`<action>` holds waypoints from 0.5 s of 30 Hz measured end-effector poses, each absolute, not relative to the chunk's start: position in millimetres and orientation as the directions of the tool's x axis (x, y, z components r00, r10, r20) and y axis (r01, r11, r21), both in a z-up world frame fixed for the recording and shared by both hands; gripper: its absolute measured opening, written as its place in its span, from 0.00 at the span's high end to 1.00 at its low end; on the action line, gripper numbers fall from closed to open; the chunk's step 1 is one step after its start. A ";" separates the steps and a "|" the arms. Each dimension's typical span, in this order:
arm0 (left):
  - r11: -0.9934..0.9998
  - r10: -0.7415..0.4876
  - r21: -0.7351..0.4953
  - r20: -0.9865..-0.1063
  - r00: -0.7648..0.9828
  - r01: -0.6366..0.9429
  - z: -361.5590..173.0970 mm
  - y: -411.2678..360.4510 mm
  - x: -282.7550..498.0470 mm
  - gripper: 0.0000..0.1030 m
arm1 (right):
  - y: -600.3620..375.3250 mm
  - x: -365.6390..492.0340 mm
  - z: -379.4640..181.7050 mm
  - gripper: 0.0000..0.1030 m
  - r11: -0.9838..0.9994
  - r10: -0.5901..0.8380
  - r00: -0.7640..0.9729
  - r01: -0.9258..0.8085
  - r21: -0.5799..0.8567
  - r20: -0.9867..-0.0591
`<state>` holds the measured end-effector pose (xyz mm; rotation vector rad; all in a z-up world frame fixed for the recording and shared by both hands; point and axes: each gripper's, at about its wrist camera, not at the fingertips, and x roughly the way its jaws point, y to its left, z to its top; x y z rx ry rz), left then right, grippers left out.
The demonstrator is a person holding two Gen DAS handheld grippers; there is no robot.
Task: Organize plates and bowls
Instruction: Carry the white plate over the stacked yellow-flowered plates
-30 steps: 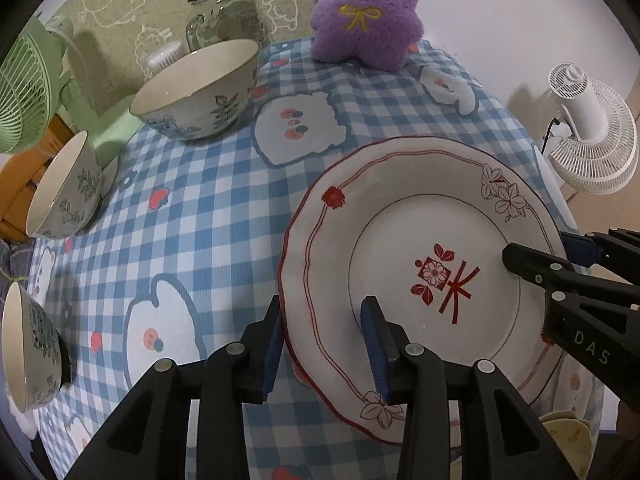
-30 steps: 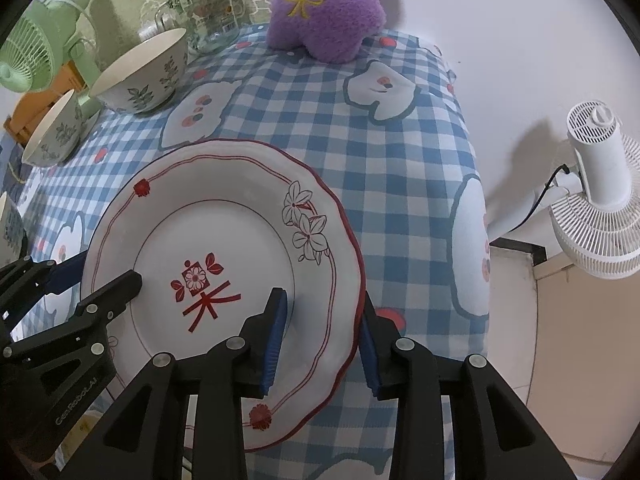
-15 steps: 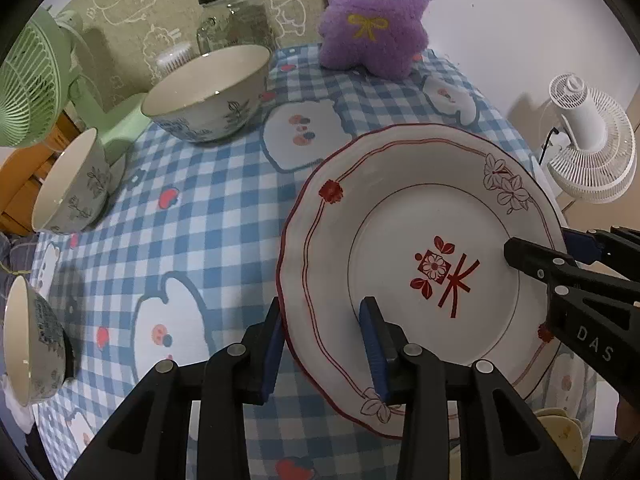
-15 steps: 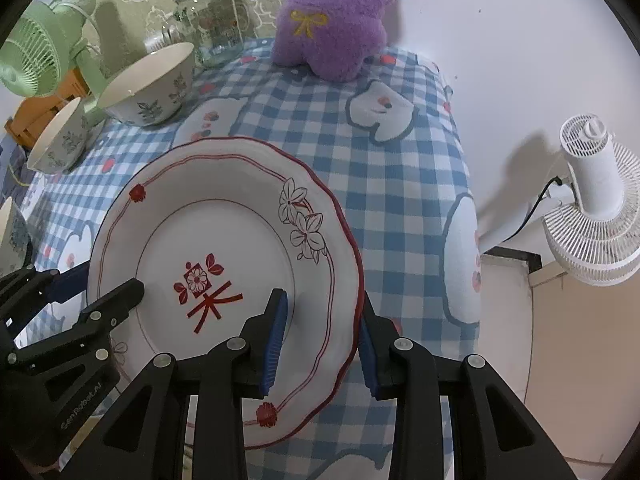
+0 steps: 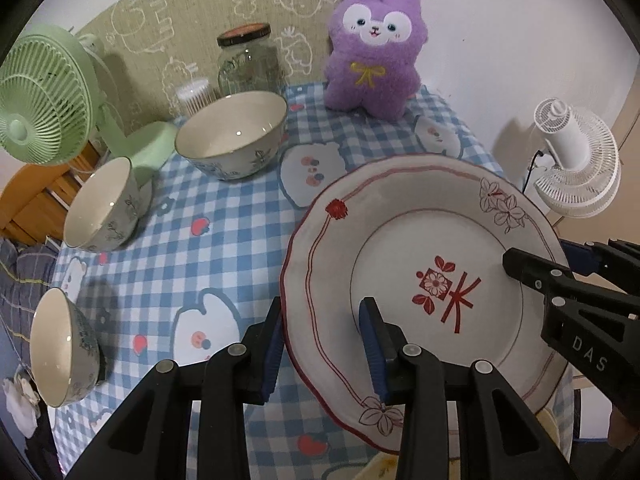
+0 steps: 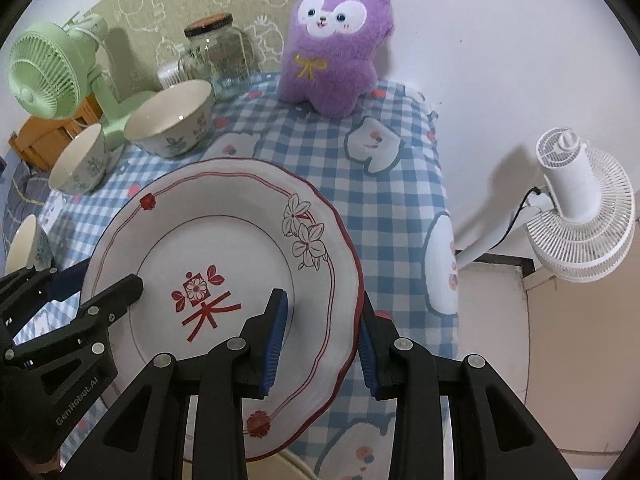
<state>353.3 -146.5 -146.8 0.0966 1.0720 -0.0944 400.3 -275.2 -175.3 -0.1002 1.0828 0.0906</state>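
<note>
A white plate with red trim and a red flower mark point(image 5: 432, 240) point(image 6: 216, 240) is held in the air above the checked tablecloth. My left gripper point(image 5: 322, 344) is shut on its left rim. My right gripper point(image 6: 320, 332) is shut on its right rim, and it shows at the right of the left wrist view point(image 5: 560, 280). A large bowl point(image 5: 234, 140) point(image 6: 172, 120) stands at the back. A medium bowl point(image 5: 104, 204) point(image 6: 78, 164) and a small bowl point(image 5: 60, 352) point(image 6: 24, 244) stand along the left side.
A purple plush toy point(image 5: 372, 56), a glass jar point(image 5: 248, 64) and a green fan point(image 5: 44, 96) stand at the back of the table point(image 5: 224, 240). A white fan point(image 6: 580, 208) stands off the table's right edge. Another pale plate rim point(image 5: 388, 468) peeks out below the held plate.
Both grippers have lifted the plate higher and tipped back, so more of the far wall, plush and jar shows. The grips on the rim are unchanged.
</note>
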 end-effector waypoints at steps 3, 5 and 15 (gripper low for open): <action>0.991 -0.038 0.029 -0.877 0.480 0.131 -140.6 -144.0 346.3 0.65 | -273.5 390.5 -167.4 0.65 0.993 0.020 0.477 -0.113 -0.038 -0.879; 0.990 -0.044 0.025 -0.876 0.480 0.136 -137.2 -142.5 340.9 0.65 | -272.0 382.2 -163.5 0.65 0.994 0.017 0.481 -0.104 -0.038 -0.876; 0.985 -0.067 0.019 -0.875 0.479 0.173 -130.9 -134.5 308.5 0.65 | -262.4 344.1 -159.6 0.65 0.998 -0.002 0.487 -0.057 -0.034 -0.873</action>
